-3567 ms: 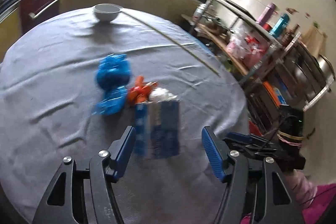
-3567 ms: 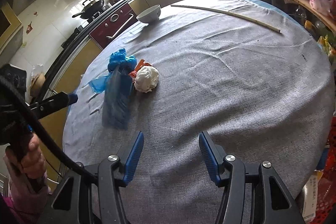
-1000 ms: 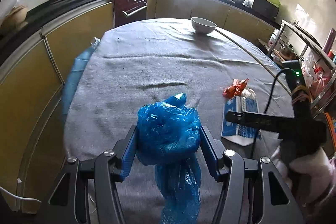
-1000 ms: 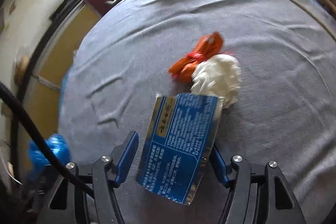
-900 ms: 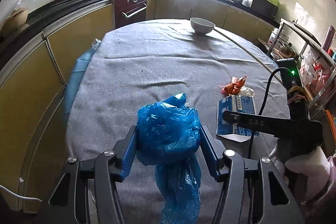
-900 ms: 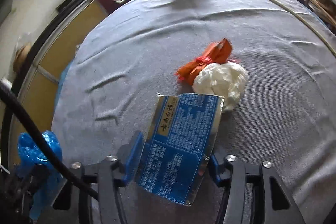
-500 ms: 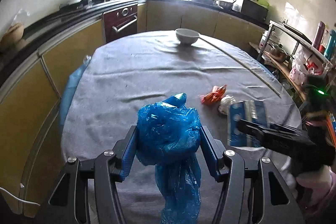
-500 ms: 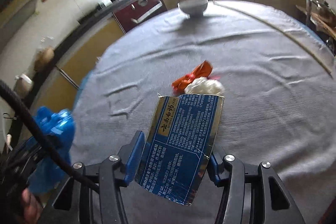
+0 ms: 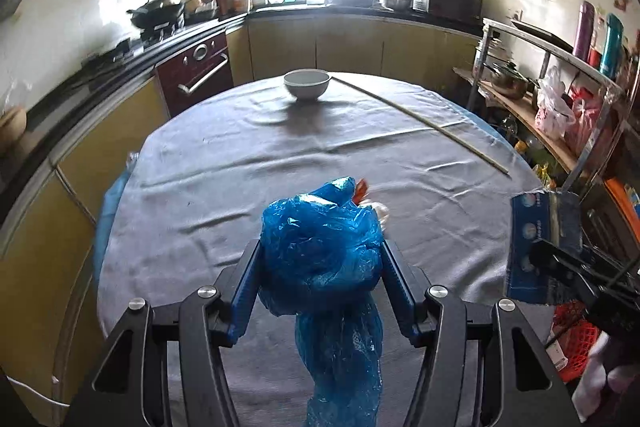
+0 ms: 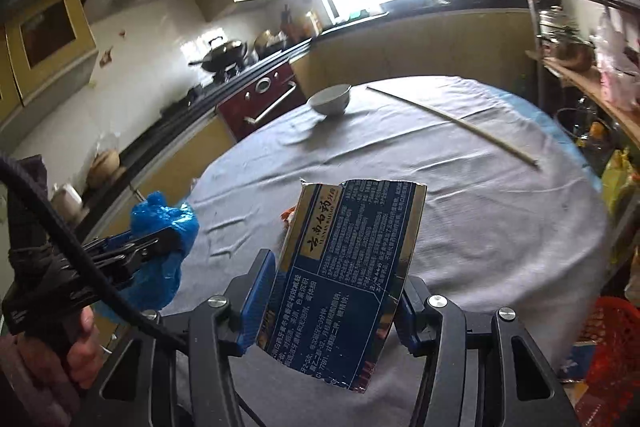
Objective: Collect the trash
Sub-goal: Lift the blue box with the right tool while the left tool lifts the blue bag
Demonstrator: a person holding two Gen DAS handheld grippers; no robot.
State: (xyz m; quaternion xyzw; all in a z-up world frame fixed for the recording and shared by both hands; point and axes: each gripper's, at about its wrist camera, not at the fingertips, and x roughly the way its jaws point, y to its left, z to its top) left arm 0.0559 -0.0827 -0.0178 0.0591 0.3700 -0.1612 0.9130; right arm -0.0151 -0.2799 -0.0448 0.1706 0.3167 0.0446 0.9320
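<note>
My left gripper [image 9: 320, 279] is shut on a crumpled blue plastic bag [image 9: 320, 251], held above the near edge of the grey-clothed round table [image 9: 240, 163]; the bag's tail hangs down between the arms. My right gripper [image 10: 332, 291] is shut on a flattened blue carton [image 10: 352, 255] with printed text, lifted off the cloth. That carton [image 9: 544, 227] shows at the right edge of the left wrist view. An orange wrapper [image 9: 361, 188] and a white paper wad [image 9: 382, 211] lie on the cloth, mostly hidden behind the bag. The left gripper with its blue bag [image 10: 160, 243] appears at the left of the right wrist view.
A white bowl [image 9: 307, 83] stands at the table's far side, with a long thin stick [image 9: 424, 123] lying to its right. A metal shelf rack [image 9: 560, 99] with pots and bags stands on the right. A red basket [image 10: 616, 339] sits on the floor. Cabinets and an oven line the walls.
Both grippers have risen and drawn back from the table with their loads. The carton has left the cloth; the orange wrapper and white wad stayed behind and now look farther off.
</note>
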